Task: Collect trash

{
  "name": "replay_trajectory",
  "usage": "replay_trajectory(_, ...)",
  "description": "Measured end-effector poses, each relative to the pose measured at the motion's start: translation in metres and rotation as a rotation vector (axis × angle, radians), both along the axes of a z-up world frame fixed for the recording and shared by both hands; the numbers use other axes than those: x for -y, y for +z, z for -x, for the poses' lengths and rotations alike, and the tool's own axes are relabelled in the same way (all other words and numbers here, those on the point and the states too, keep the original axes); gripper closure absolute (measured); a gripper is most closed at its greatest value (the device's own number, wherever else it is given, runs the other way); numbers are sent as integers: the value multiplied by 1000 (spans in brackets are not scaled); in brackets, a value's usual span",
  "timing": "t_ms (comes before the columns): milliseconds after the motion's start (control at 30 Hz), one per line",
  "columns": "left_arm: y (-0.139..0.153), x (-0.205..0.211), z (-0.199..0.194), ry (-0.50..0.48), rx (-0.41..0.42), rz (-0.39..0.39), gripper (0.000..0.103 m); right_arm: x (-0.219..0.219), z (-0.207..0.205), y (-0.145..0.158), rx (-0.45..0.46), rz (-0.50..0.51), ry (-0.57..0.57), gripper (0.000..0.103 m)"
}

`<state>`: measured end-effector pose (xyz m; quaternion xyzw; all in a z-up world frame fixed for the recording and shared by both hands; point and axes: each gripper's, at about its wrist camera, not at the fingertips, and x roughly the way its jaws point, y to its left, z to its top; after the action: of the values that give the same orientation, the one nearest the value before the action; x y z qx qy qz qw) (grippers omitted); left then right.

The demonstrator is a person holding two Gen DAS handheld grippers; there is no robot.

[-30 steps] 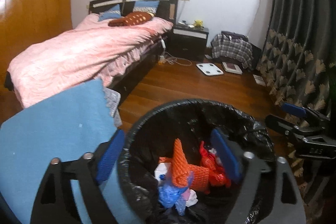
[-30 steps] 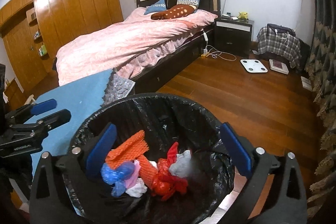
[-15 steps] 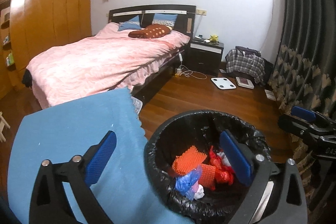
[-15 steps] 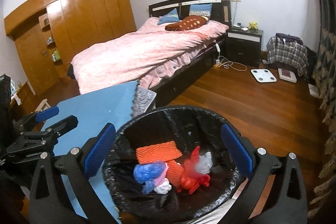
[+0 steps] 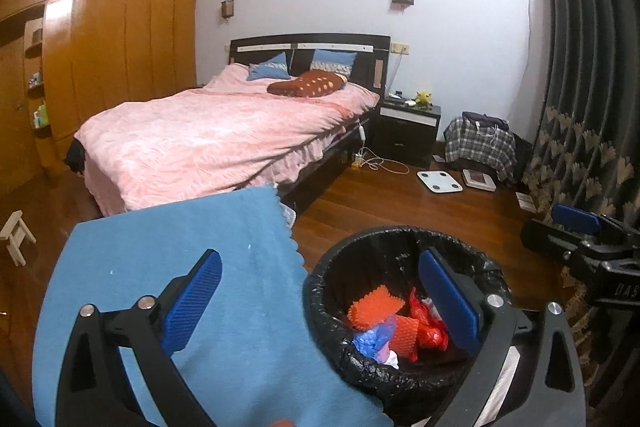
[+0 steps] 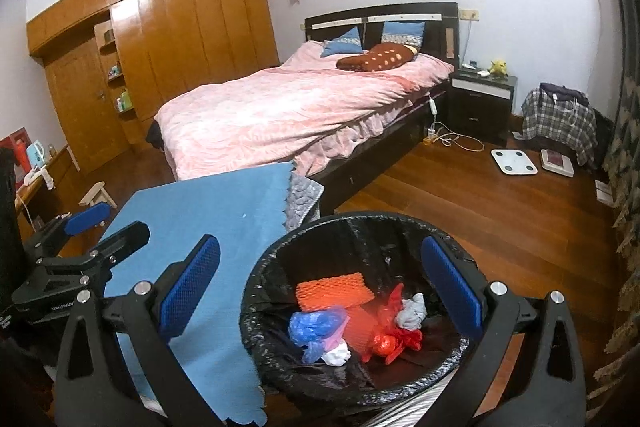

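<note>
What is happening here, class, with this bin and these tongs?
A person is collecting trash with two hand-held tongs. Both the left tongs and the right tongs are open and empty above the black-lined bin. Orange netting, a blue bag and red wrapping already lie inside, beside the blue cloth.

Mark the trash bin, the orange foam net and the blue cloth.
trash bin (image 6: 404, 223), right wrist view, far rim of the black liner
orange foam net (image 6: 334, 289), right wrist view, its flat top
blue cloth (image 5: 168, 243), left wrist view, bare middle
</note>
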<state>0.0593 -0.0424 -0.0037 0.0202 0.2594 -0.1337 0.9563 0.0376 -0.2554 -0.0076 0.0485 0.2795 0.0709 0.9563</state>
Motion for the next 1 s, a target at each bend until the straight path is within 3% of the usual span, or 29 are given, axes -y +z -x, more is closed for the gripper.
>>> replay_trajectory(1000,8,-16,18,28,34,23,6,-24,9,8,14,32,36,5)
